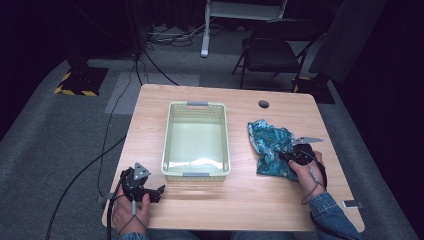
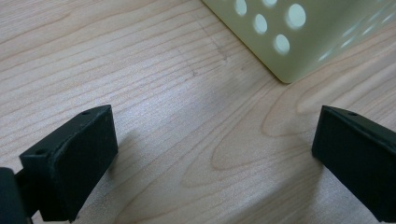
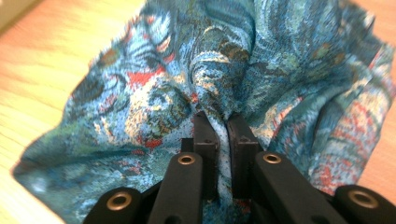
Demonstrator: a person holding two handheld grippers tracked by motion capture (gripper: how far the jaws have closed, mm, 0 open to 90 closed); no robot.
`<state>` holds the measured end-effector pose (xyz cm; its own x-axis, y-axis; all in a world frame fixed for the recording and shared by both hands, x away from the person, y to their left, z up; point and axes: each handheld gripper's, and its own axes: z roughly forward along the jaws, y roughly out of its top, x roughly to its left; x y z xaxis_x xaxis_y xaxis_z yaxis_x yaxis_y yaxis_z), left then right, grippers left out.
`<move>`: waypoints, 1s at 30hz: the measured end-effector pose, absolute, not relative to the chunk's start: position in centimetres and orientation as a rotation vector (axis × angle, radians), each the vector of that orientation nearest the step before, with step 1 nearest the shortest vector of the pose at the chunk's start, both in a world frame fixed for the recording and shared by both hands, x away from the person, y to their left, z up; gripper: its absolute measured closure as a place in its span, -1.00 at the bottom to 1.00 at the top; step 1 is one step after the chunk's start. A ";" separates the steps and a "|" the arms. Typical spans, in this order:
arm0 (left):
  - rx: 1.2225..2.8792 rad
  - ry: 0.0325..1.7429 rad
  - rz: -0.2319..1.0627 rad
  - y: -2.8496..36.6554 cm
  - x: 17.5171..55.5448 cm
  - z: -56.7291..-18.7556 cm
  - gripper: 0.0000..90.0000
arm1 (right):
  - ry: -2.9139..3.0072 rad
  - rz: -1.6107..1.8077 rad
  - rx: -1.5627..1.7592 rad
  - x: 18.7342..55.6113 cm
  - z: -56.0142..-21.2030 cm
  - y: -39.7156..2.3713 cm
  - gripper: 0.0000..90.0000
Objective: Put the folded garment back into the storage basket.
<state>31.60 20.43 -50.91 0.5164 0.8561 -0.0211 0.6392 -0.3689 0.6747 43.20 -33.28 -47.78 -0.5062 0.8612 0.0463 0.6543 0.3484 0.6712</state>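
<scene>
Two black grippers, each topped by a grey three-cornered plate. Left gripper [image 1: 161, 192], near the basket [image 1: 221, 134], with blocky matte pads [image 2: 74, 158] and a trailing black cable. Right gripper [image 1: 281, 155], beyond the basket, with brass-ringed screws; denim sleeve [image 1: 327, 212] behind.

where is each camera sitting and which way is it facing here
High view: above the person's side, facing forward and down on the table; both hands, left tool and right tool show.
Left gripper view: on the left tool, facing the tabletop and basket; open jaws.
Right gripper view: on the right tool, facing the cloth; jaws pinching it.
Shared: basket, cloth.
</scene>
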 end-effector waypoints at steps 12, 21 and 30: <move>2.129 1.213 0.444 20.4 31.6 -50.9 -0.99 | 2.214 1.038 1.320 42.6 -44.3 -33.7 0.89; 2.130 1.212 0.444 20.4 31.6 -50.9 -0.99 | 2.156 1.111 1.302 42.2 -42.2 -34.0 0.89; 2.130 1.212 0.445 20.4 31.6 -50.9 -0.99 | 2.101 1.167 1.288 41.7 -40.7 -34.2 0.88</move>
